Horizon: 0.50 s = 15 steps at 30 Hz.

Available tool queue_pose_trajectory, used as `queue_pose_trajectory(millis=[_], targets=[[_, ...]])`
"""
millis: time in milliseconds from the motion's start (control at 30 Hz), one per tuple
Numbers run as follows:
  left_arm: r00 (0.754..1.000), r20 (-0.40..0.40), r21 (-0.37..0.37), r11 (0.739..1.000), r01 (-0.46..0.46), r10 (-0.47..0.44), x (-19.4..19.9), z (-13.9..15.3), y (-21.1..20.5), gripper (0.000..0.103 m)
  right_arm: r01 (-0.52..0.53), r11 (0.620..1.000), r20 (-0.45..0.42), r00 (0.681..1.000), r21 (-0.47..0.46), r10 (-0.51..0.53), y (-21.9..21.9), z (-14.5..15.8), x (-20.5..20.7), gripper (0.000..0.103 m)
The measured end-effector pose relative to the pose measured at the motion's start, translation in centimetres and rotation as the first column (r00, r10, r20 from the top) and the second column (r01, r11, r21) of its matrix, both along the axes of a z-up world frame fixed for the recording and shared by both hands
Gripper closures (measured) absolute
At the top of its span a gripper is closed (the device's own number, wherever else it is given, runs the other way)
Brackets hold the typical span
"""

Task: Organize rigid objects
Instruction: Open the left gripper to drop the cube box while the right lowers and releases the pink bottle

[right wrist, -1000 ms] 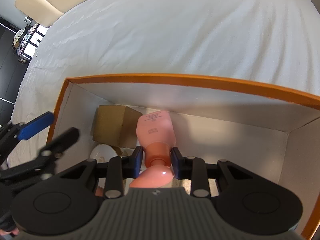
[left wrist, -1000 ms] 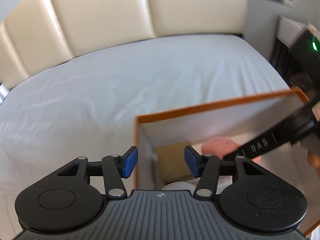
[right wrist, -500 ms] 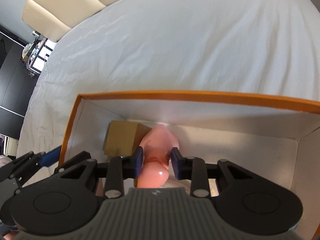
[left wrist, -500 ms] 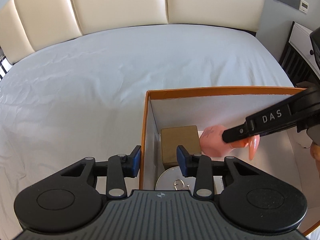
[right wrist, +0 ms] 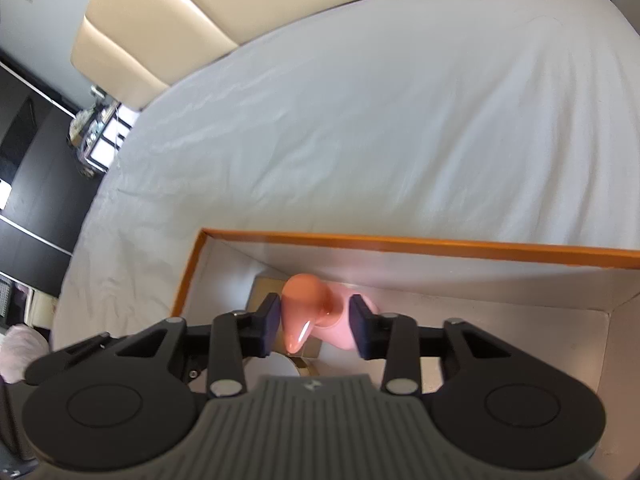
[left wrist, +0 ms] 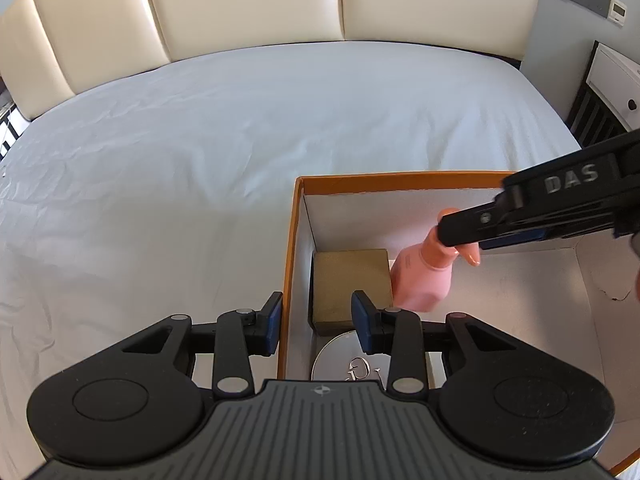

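An orange-rimmed white box (left wrist: 400, 182) sits on the bed. Inside stand a brown cardboard carton (left wrist: 352, 280), a round silver tin (left wrist: 340, 356) and an upright pink pump bottle (left wrist: 420, 276). My left gripper (left wrist: 316, 312) straddles the box's left wall, one pad outside and one inside. Its jaws are closing, and the inner pad stands clear of the wall. My right gripper (right wrist: 314, 312) hovers around the bottle's pump head (right wrist: 304, 304). Its jaws are opening, with a gap at the right pad. From the left wrist view, its fingers (left wrist: 480, 224) cross the bottle's neck.
White sheet (left wrist: 240, 160) spreads left of and beyond the box. A cream padded headboard (left wrist: 240, 4) runs along the far side. A white nightstand (left wrist: 616, 76) stands at the right. Dark furniture (right wrist: 32, 200) lines the room's left side.
The left jaws narrowed and shifted onto the box's left wall. The right jaws let go of the pink bottle, which went from tilted in the grip to standing upright in the box.
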<state>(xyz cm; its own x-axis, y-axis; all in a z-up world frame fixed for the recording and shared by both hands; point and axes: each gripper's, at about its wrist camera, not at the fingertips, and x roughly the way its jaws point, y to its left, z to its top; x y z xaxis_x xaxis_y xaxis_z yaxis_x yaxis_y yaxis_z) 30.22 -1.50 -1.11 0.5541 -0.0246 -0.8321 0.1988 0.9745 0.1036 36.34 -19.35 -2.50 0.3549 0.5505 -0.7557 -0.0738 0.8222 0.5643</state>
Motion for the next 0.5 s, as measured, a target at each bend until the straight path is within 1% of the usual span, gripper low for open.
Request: queue_pose_trajectory(millis=[100,133,200,267,367,467,500], targets=[[1.0,0.001,0.015,1.0,-0.005,0.005,0.0,-0.1,-0.1,0.068,0.003,1.0,0.006,1.0,-0.005,-0.003,-0.4,0.3,-0.4,0.062],[1.0,0.001,0.015,1.0,-0.006,0.006,0.1,-0.1,-0.1,0.069,0.002,1.0,0.005,1.0,-0.006,-0.001,-0.5,0.2,-0.6,0.058],[1.0,0.0,0.012,1.0,-0.009,0.009,0.0,0.0,0.1,0.071,-0.009,1.0,-0.015,1.0,0.002,0.009,-0.2,0.1,-0.6,0.054],[1.0,-0.001,0.012,1.0,-0.007,0.007,0.0,0.0,0.3,0.072,-0.021,1.0,-0.023,1.0,0.008,0.021,0.1,-0.1,-0.7,0.055],[1.0,-0.005,0.01,1.0,-0.003,0.003,0.0,0.1,0.4,0.073,-0.041,0.999,-0.009,0.999,-0.018,0.041,0.9,-0.1,-0.8,0.056],[1.0,-0.004,0.006,1.0,0.0,0.0,0.1,0.1,0.6,0.073,-0.052,0.999,-0.028,0.998,-0.001,0.052,1.1,-0.6,-0.9,0.056],[1.0,-0.004,0.005,1.0,0.0,0.0,0.1,0.2,0.6,0.073,-0.057,0.998,-0.031,0.998,-0.008,0.057,1.3,-0.8,-0.9,0.055]])
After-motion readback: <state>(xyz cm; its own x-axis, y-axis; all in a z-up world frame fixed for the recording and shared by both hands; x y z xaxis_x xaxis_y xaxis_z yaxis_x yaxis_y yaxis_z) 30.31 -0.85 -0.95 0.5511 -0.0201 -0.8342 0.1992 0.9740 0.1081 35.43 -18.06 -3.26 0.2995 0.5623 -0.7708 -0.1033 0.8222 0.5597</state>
